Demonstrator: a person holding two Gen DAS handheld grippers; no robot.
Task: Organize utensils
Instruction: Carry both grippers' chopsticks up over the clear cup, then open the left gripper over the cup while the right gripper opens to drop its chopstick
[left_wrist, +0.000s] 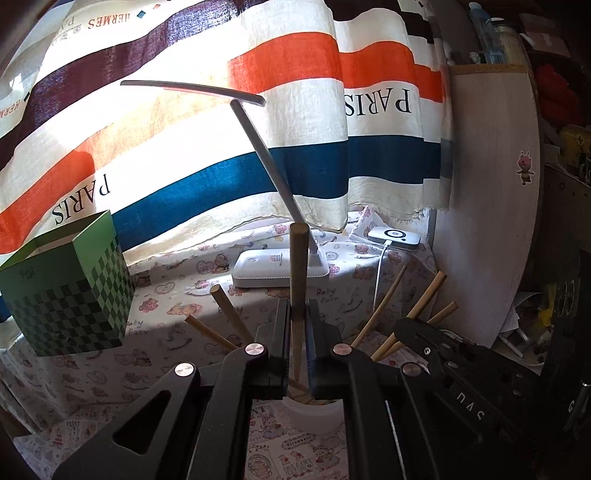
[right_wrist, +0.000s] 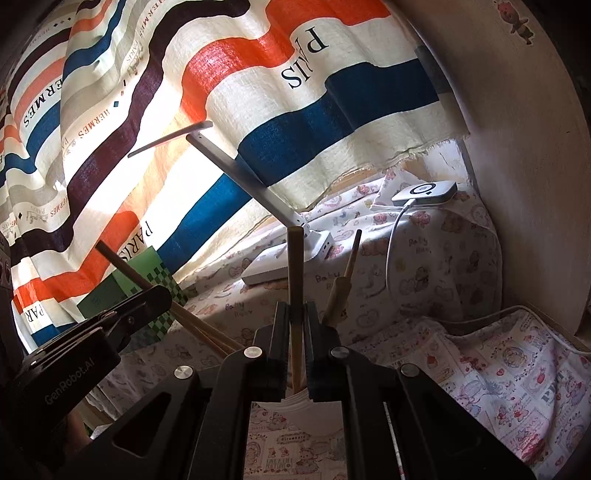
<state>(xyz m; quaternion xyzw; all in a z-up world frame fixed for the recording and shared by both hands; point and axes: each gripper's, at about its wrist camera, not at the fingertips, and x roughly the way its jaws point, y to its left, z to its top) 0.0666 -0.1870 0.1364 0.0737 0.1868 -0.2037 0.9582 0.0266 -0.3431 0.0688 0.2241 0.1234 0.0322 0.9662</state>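
Note:
My left gripper (left_wrist: 298, 310) is shut on a wooden chopstick (left_wrist: 299, 258) that stands upright between its fingers. The stick's lower end reaches down into a white cup (left_wrist: 314, 417) just below, where several more chopsticks (left_wrist: 428, 295) fan out. My right gripper (right_wrist: 295, 310) is likewise shut on an upright wooden chopstick (right_wrist: 294, 266) over the same white cup (right_wrist: 295, 415). Each gripper shows in the other's view: the right gripper (left_wrist: 410, 326) at the right, the left gripper (right_wrist: 159, 295) at the left. A thicker wooden utensil (right_wrist: 341, 288) leans out of the cup.
A green checkered box (left_wrist: 66, 291) stands open at the left on the patterned cloth. Behind the cup is a white desk lamp (left_wrist: 277, 267) with a slanted arm, and a white charger (left_wrist: 393, 236) with a cable. A striped curtain hangs behind; a pale panel (left_wrist: 491, 184) closes the right side.

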